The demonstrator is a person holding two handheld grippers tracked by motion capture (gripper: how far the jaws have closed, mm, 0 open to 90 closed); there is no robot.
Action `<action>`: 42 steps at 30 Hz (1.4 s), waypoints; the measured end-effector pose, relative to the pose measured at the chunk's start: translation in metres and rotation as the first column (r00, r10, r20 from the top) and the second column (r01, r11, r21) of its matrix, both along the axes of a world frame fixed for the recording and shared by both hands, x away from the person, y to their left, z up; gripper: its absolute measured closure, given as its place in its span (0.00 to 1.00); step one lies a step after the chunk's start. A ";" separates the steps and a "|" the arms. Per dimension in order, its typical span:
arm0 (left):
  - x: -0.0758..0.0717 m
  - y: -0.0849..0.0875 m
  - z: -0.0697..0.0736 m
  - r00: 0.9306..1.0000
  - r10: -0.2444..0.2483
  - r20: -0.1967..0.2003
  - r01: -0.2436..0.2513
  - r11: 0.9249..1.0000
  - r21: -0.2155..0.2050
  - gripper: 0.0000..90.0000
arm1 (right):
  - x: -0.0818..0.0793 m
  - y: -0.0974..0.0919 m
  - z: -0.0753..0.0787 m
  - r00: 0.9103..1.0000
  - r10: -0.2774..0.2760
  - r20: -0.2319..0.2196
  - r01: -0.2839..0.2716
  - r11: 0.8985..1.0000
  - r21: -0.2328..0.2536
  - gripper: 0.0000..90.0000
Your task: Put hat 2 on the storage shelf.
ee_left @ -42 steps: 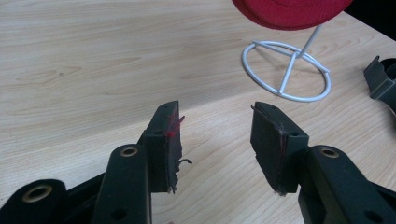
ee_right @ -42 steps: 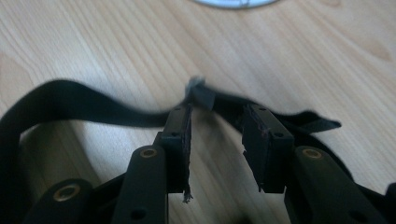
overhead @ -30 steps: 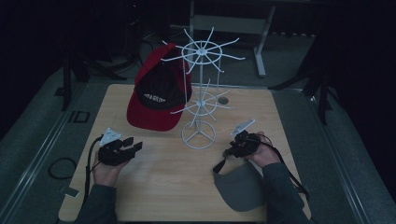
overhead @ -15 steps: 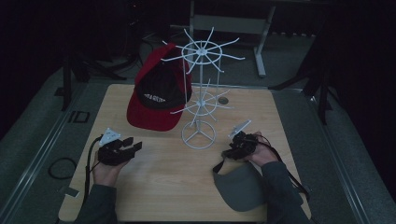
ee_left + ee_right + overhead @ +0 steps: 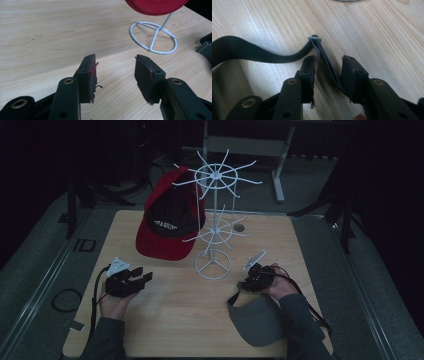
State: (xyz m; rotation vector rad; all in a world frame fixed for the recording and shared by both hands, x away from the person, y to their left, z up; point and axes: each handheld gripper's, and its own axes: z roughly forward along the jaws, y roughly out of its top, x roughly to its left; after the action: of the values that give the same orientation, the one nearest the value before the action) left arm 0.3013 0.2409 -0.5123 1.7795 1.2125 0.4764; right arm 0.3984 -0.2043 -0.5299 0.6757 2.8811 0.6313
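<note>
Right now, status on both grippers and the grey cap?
Left gripper open, empty, over bare table. Right gripper jaws just closing, grey cap strap between them, not pinched yet. White wire stand close ahead.

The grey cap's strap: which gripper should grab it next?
Right. The right gripper has the strap between its jaws, which have just been closing. The left gripper sits open and empty across the table, far from the grey cap.
</note>
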 end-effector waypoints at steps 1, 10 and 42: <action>0.000 0.000 0.000 1.000 0.000 0.000 0.000 1.000 0.000 0.59 | 0.000 0.001 0.000 1.000 -0.005 -0.004 0.005 1.000 -0.008 0.75; 0.000 0.000 0.000 1.000 0.001 -0.002 -0.001 1.000 -0.003 0.59 | -0.001 0.004 -0.001 1.000 -0.028 0.001 0.028 0.999 -0.029 0.97; 0.000 0.002 -0.001 1.000 0.010 -0.006 -0.010 1.000 -0.007 0.59 | -0.011 -0.018 0.070 0.951 -0.298 0.085 0.236 0.875 0.423 0.98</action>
State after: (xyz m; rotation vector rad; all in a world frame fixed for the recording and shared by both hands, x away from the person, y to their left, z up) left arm 0.3015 0.2425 -0.5130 1.7711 1.2268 0.4724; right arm 0.3879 -0.2227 -0.4597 1.0104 2.4677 1.1999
